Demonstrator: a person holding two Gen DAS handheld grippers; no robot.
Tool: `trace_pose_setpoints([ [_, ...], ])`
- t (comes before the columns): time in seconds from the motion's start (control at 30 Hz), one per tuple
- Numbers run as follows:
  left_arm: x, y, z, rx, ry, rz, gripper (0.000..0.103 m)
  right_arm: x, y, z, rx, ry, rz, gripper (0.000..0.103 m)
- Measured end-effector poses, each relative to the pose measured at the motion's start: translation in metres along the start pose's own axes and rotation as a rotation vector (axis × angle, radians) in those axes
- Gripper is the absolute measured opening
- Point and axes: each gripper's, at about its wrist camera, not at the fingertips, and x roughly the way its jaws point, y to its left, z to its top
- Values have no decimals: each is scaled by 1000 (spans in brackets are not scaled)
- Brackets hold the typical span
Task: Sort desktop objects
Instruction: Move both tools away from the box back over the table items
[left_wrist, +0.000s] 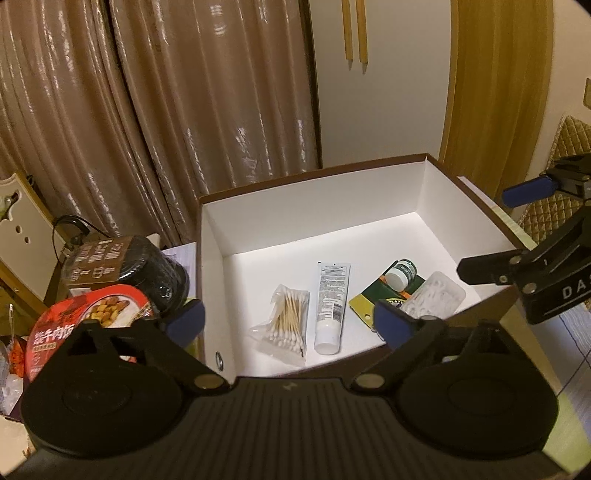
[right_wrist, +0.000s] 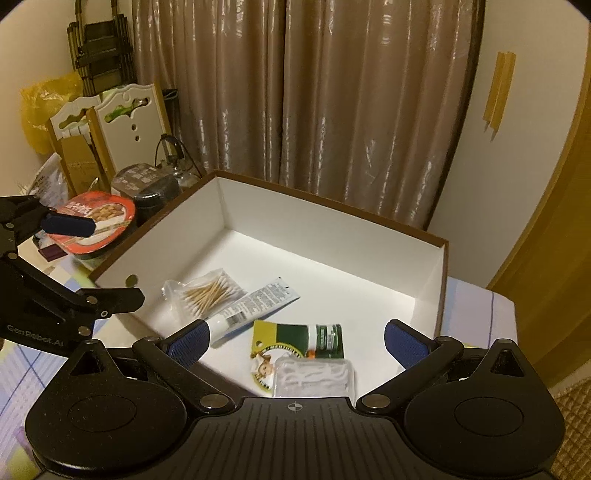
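both grippers hover at the near rim of the box, and neither carries anything. the left gripper (left_wrist: 288, 321) has its blue pads spread wide, and the right gripper (right_wrist: 295, 343) is just as wide. so we look to be between picks.

down in the box (right_wrist: 332, 236), four things lie on the white floor: a bag of swabs (left_wrist: 286, 325), a tube (left_wrist: 330, 302) just beside it with its cap toward the near wall, a small green bottle (right_wrist: 325, 339) lying on a green and yellow card, and a clear case (right_wrist: 314, 376) resting partly on that card.

what's left, by my read, is off to the left on the bench: a red meal tray (right_wrist: 96, 221) and a dark tub (left_wrist: 125, 266) behind it, both outside the box. the far half of the box is bare, so there's room.
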Motion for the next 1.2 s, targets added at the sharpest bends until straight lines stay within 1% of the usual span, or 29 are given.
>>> trace_pose_setpoints([
  [0.1,-14,-3,-8,3,-5,3,102,-13,7,-7,2,-4,-3,103],
  [0.4,-58,3,-47,-37,5,14,102,-52,33,-40,-3,4,-1,103],
  [0.53,-79,8,-72,-47,15,28,102,-67,43,-65,13,22,-1,103],
  [0.87,-119,15,-140,-124,35,40,102,-94,67,-134,95,92,8,103],
  [1.03,-136,18,-170,-178,42,38,102,-104,81,-157,131,99,12,103],
  [1.2,-149,15,-201,-193,71,48,102,-107,97,-174,161,107,29,103],
])
